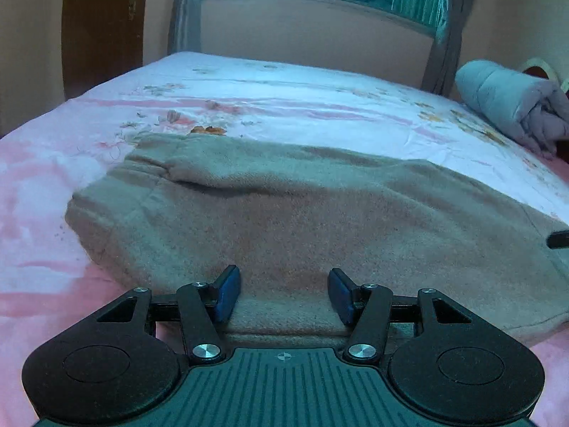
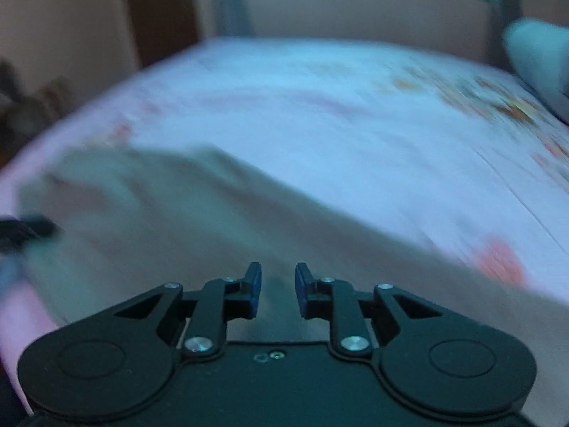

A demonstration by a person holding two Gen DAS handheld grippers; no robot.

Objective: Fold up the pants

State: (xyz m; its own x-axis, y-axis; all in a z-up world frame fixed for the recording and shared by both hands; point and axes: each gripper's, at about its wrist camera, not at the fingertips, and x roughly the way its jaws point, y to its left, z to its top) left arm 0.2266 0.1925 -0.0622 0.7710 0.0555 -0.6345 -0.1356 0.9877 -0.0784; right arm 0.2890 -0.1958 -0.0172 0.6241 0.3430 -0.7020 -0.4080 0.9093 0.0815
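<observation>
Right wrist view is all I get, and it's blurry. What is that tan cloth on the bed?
Observer: The left wrist view shows it sharp: fleecy tan pants lying flat across a flowery bedsheet.
Operator: And the dark smear at my left edge?
Observer: That is the left gripper. Its jaws stand apart above the pants' near edge, pressing on nothing.
Operator: The pale lump at my top right?
Observer: A rolled grey quilt lying at the side of the bed.
</observation>
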